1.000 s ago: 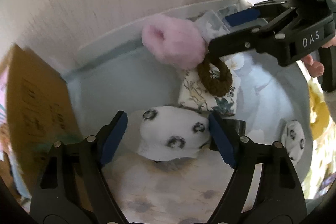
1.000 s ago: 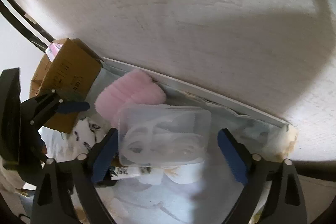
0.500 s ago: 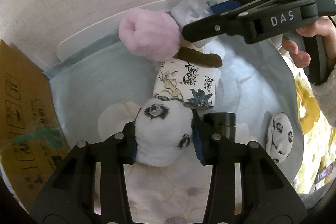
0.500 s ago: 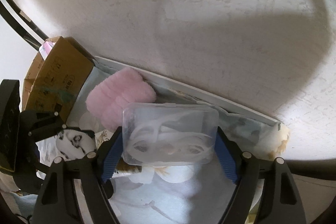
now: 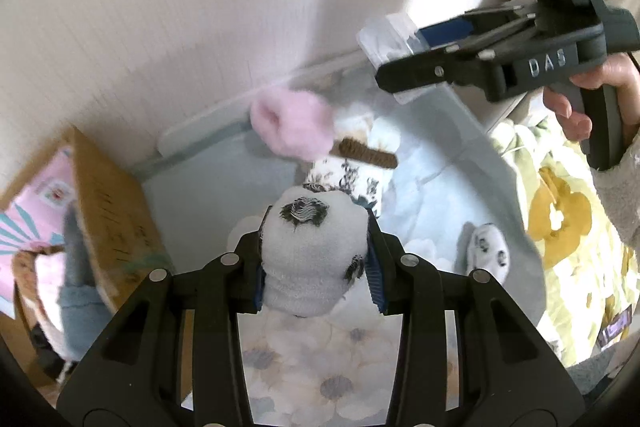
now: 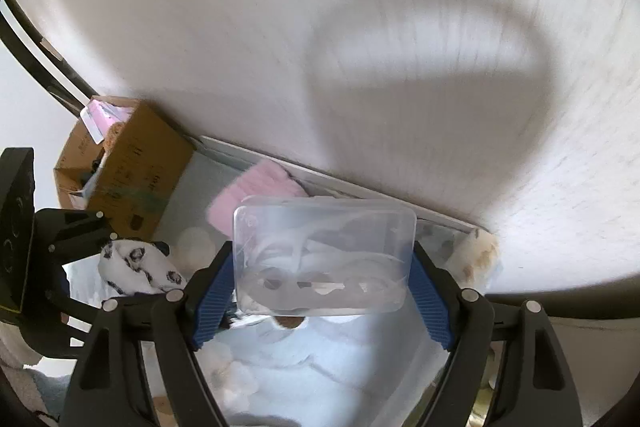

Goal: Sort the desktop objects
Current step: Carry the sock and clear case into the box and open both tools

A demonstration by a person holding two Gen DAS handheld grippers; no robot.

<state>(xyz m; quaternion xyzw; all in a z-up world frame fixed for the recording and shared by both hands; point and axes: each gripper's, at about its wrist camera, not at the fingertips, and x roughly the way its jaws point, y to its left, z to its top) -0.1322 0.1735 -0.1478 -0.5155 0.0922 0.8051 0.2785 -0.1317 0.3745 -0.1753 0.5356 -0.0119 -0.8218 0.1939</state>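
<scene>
My left gripper (image 5: 316, 263) is shut on a white sock ball with black spots (image 5: 310, 255) and holds it above the pale blue cloth (image 5: 208, 203). It also shows in the right wrist view (image 6: 136, 267). My right gripper (image 6: 324, 267) is shut on a clear plastic box (image 6: 324, 259) with white items inside, lifted off the table. That box also shows in the left wrist view (image 5: 386, 37), high at the right. A pink fluffy item (image 5: 292, 125) lies by the wall, with a brown hair tie (image 5: 366, 155) and a printed tissue pack (image 5: 348, 179) beside it.
An open cardboard box (image 5: 108, 211) with pink and grey things in it stands at the left; it also shows in the right wrist view (image 6: 132, 167). A second spotted sock ball (image 5: 486, 251) lies at the right. A white wall (image 6: 280, 27) stands close behind.
Both grippers closed on their objects and lifted them: the left on the spotted sock ball, the right on the clear box. The right gripper has risen well above the table.
</scene>
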